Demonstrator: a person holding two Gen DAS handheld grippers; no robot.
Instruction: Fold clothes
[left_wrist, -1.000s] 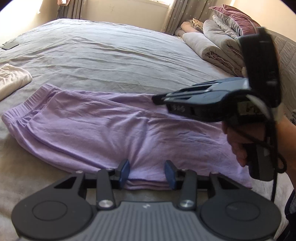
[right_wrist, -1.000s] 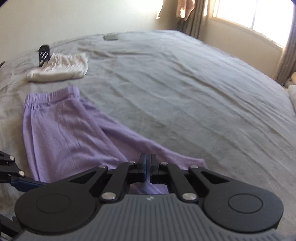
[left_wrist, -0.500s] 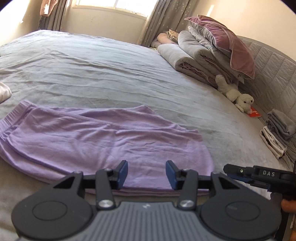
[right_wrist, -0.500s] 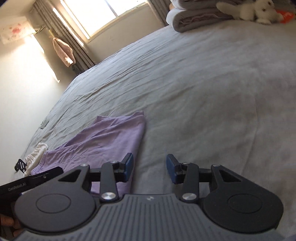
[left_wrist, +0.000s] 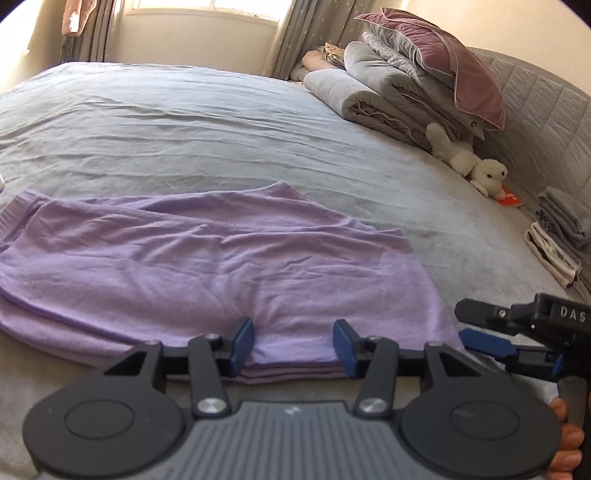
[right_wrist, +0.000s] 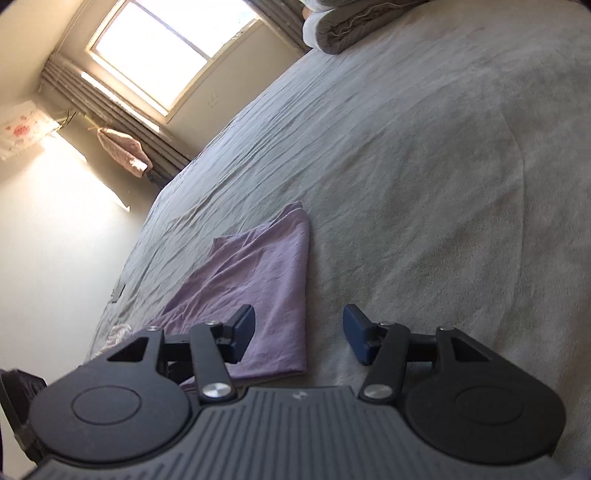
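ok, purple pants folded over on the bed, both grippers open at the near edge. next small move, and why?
Probably close the left gripper on the stacked near edge of the purple pants: its jaws, just opened wider, straddle the layers without pinching. The right gripper, which also just opened, sits at the hem corner and could pinch there for the next fold.
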